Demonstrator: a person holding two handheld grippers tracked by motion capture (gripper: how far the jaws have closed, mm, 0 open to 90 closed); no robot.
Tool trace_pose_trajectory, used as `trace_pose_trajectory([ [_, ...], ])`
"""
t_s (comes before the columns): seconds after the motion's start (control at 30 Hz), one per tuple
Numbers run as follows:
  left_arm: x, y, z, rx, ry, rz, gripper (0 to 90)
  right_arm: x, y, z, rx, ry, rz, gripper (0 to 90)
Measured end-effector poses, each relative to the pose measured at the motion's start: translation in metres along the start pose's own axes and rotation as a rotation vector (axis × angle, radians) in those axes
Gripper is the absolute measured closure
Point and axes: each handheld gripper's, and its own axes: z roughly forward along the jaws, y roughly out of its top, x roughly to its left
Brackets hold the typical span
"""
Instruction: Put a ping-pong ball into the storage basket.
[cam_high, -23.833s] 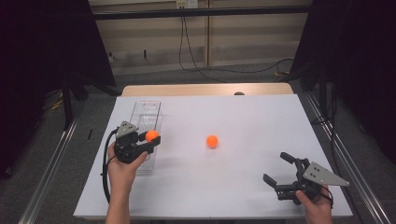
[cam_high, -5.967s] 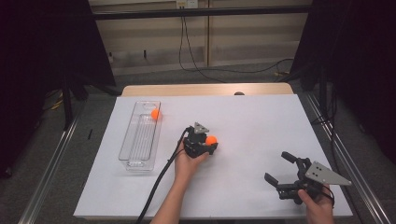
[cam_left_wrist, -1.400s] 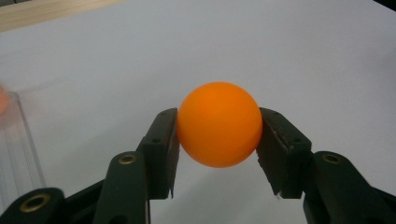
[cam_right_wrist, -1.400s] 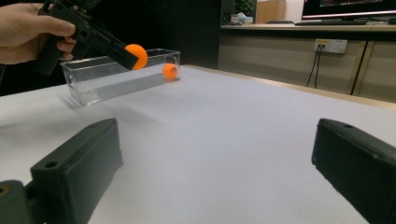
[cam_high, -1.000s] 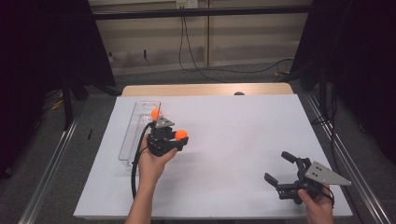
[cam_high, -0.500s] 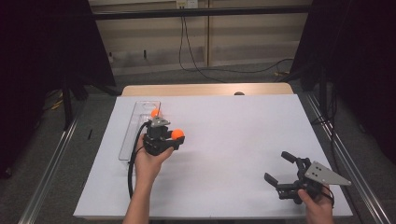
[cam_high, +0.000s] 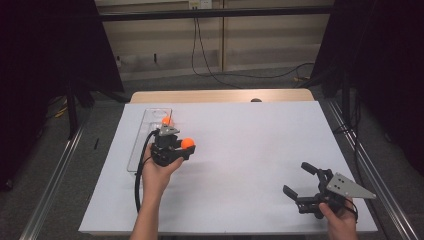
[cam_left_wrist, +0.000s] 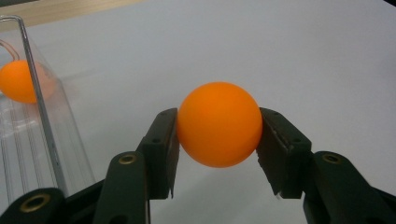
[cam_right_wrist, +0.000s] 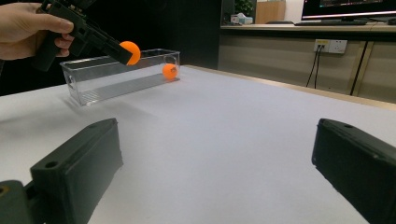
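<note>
Left gripper (cam_high: 187, 146), in the high view, holds an orange ball (cam_high: 187, 143) just beside the clear tray (cam_high: 137, 150), evidently to drop it in with the second ball (cam_high: 166, 120) at the far end; its own view shows both pads clamped on the ball's sides, tray wall at left. Right gripper (cam_right_wrist: 215, 172), in its view, rests wide open and empty, well apart, apparently idle.

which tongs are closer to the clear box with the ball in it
Left. The left tongs, shut on an orange ball, are held up right beside the clear box. The right tongs sit open far across the table, near its front right corner.
</note>
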Motion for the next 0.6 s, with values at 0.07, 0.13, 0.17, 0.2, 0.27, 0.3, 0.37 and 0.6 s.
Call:
trace_pose_trajectory([
  [0.07,0.0007,-0.0001,-0.0004,-0.002,0.003,-0.004,50.9,0.0001,0.0,0.0001,-0.001,0.0,0.003,1.0],
  [0.13,0.0012,-0.0003,-0.001,-0.004,0.004,-0.009,50.9,0.0,0.0,0.0001,0.0,-0.001,0.002,1.0],
  [0.17,0.0017,-0.0003,-0.0013,-0.005,0.004,-0.005,50.9,0.0001,0.0,0.0001,0.0,-0.001,0.003,1.0],
  [0.2,0.0023,-0.0003,-0.0019,-0.002,0.005,-0.001,50.9,0.0001,0.0,0.0001,0.0,0.0,0.001,1.0],
  [0.27,0.0034,-0.0002,-0.0028,-0.001,0.009,0.005,50.9,0.0001,0.0,0.0,-0.001,0.0,0.0,1.0],
  [0.3,0.0036,-0.0003,-0.003,-0.002,0.009,0.003,50.9,0.0001,0.0001,0.0,-0.001,0.0,0.002,1.0],
  [0.37,0.0037,-0.0006,-0.0033,-0.006,0.011,-0.008,50.9,0.0001,0.0001,-0.0002,-0.001,-0.003,0.003,0.9],
  [0.6,0.0058,-0.0013,-0.0038,-0.004,0.019,-0.011,50.9,0.0001,0.0,0.0001,0.0,0.0,0.001,0.9],
])
